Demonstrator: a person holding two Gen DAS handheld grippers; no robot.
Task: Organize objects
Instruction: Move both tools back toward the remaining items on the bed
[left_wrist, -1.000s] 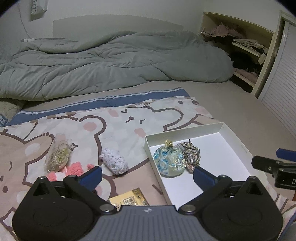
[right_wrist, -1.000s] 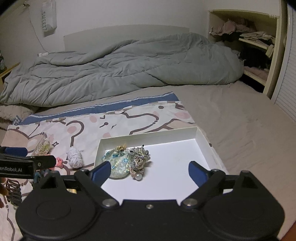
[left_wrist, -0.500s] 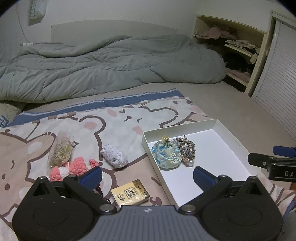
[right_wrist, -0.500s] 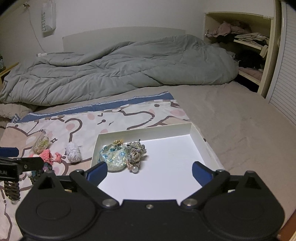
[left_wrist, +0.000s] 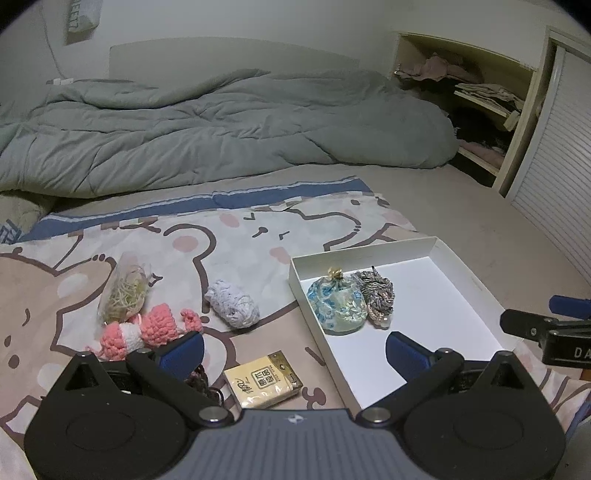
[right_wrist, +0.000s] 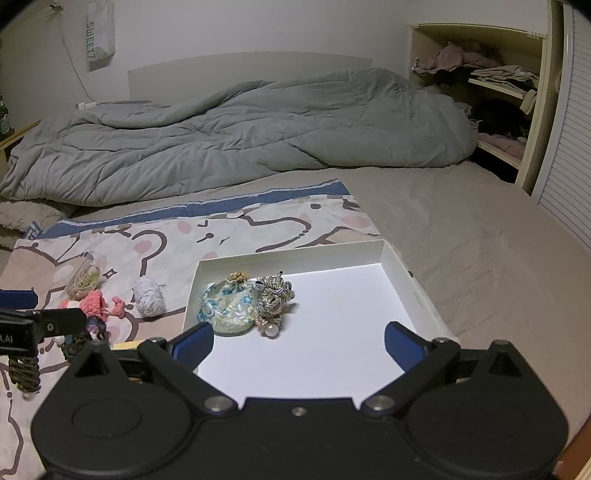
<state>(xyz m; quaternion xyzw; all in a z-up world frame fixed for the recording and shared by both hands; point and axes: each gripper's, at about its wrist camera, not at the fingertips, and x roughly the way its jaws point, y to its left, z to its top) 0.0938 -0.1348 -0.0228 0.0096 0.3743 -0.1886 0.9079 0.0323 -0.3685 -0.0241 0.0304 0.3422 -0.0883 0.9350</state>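
Both grippers are seen with jaws spread wide and nothing between them: the left gripper (left_wrist: 295, 350) is held over the cartoon-print blanket (left_wrist: 240, 240), the right gripper (right_wrist: 298, 341) over the near half of the white box (right_wrist: 402, 273)

Two items are already lodged in the box's far left corner, at about 10 o'clock from the right gripper: a blue brocade pouch (right_wrist: 229, 308) and, touching it on the right, a braided cord knot (right_wrist: 273, 295) with a pearl at its near end

The rest is left on the blanket, outside the box. From the left gripper, a flat yellow printed packet (left_wrist: 263, 380) lies close in at 7 o'clock, a white crocheted roll (left_wrist: 232, 308) at 11 o'clock, a pink knitted toy (left_wrist: 147, 328) at 10 o'clock, and a clear bag of pale shreds (left_wrist: 125, 291) just beyond the toy. A dark braided piece (left_wrist: 199, 380) is half hidden by the left finger

All of these are judged light. The yarn pieces are expected to be soft and to squash, so each is best taken across its thick middle, not by loose limbs or strands. The bag is likely slippery and crushable; a pinch at its gathered top would be safer. The packet looks stiffer, yet it sits low on yielding bedding, so its long edges would have to be straddled and pressed into slightly
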